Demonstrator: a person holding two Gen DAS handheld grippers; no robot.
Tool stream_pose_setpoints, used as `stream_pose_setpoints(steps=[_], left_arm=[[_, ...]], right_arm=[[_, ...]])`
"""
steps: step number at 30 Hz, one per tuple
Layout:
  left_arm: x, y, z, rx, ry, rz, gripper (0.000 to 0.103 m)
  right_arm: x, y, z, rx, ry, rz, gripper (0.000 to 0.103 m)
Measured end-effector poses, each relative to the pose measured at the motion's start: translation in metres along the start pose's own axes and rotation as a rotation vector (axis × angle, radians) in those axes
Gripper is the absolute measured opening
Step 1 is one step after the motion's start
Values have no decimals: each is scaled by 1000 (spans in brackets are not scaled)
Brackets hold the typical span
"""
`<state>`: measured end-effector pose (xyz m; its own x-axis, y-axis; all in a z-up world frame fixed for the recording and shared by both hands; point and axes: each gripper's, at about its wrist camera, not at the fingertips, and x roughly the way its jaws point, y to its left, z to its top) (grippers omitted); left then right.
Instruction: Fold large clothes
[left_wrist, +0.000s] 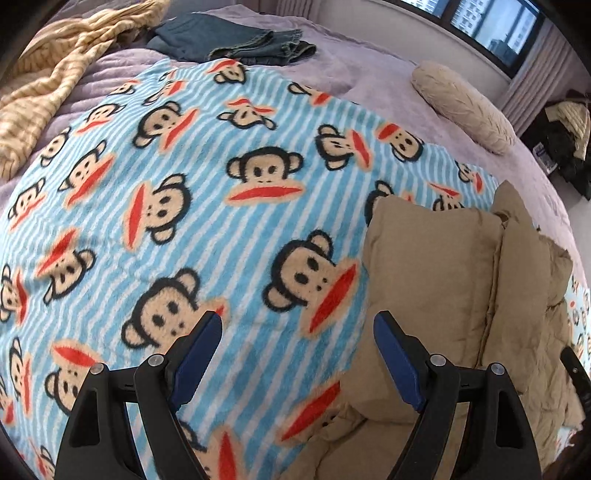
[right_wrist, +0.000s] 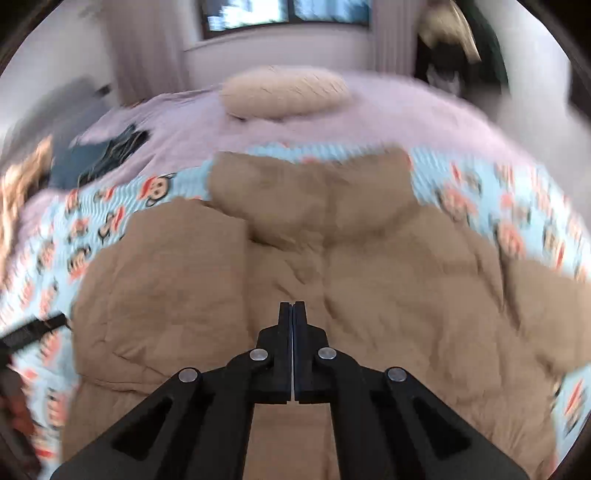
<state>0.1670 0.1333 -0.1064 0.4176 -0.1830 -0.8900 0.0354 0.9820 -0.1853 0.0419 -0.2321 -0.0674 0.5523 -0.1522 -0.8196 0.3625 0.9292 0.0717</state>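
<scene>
The left gripper (left_wrist: 297, 326) is held wide open with nothing between its blue pads (left_wrist: 199, 354), above the monkey-print blanket (left_wrist: 207, 206), and the tan padded jacket (left_wrist: 436, 273) is seen just ahead and to its right. The right gripper (right_wrist: 292, 306) is closed, fingers pressed together with nothing seen between them, above the jacket (right_wrist: 369, 280), which is spread on the blanket (right_wrist: 85, 229) directly ahead of and beneath it.

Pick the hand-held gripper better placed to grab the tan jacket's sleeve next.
Probably left. The left hand-held gripper is open, beside the folded sleeve of the tan jacket. The right hand-held gripper is shut, empty, over the jacket's middle.
</scene>
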Motion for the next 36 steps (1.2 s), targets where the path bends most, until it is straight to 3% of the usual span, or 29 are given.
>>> stream_pose_setpoints(steps=[4, 5, 6, 7, 8, 13, 18, 22, 23, 24, 26, 31, 36], left_arm=[[11, -9, -2, 17, 12, 5, 84], [15, -12, -5, 27, 18, 17, 84], [17, -13, -7, 32, 24, 28, 84], [18, -14, -10, 33, 25, 33, 84], [18, -13, -11, 34, 25, 35, 84], [17, -3, -14, 14, 37, 21, 84], [20, 3, -19, 8, 40, 12, 85], [25, 6, -23, 1, 46, 9, 85], [27, 6, -24, 6, 46, 11, 85], [28, 6, -24, 12, 47, 14, 85], [28, 4, -24, 26, 47, 18, 85], [28, 1, -20, 55, 50, 32, 85], [31, -5, -16, 96, 44, 56, 85]], right_arm=[[-1, 3, 7, -21, 54, 101, 7], [1, 11, 7, -30, 55, 122, 27], [1, 22, 8, -41, 55, 150, 63], [1, 35, 10, -52, 45, 173, 80], [2, 48, 12, -60, 29, 189, 88], [17, 118, 8, -179, 21, 171, 88], [57, 156, -9, -274, 118, 42, 91], [75, 162, -23, -320, 116, -83, 90], [76, 158, -25, -303, 108, -87, 81], [74, 151, -24, -278, 99, -83, 53], [66, 135, -19, -228, 90, -82, 18], [33, 78, 0, -88, 23, -90, 14], [18, -17, 5, 177, 42, -22, 11]])
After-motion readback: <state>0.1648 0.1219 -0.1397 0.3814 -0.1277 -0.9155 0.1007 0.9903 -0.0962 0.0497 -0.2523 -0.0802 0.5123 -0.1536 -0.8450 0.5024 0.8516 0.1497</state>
